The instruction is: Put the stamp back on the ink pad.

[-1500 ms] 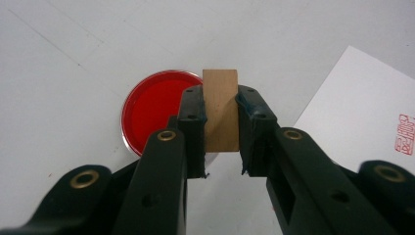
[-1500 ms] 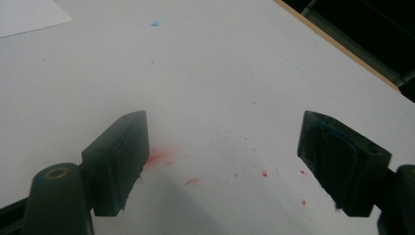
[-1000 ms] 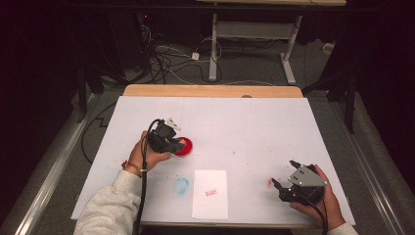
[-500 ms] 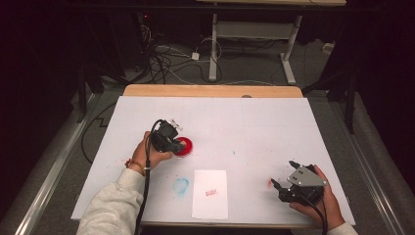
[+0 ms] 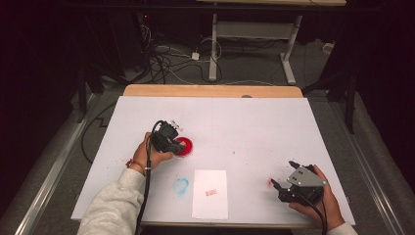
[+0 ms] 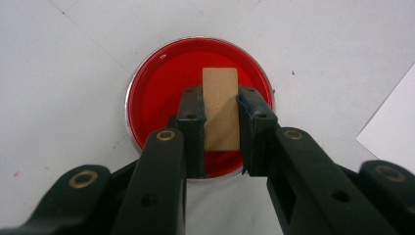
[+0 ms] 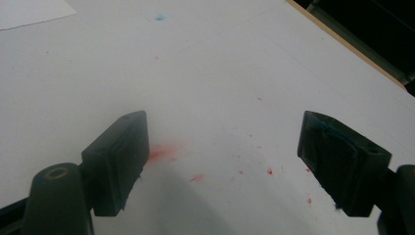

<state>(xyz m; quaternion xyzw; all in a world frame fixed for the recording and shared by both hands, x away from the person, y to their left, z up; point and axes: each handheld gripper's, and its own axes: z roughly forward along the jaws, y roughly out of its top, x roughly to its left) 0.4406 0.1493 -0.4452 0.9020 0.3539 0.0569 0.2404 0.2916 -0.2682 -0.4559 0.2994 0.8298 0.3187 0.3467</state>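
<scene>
Left gripper clamps the block by its long sides over the red dish; light, stiff wood, wet end likely slippery, so grip high; right gripper gapes wide, empty.

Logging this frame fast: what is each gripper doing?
Left gripper: shut on the wooden block, over the red dish.
Right gripper: open, holding nothing.

The left gripper, clamping a small wooden block, edged slightly lower over the round red ink dish.
</scene>
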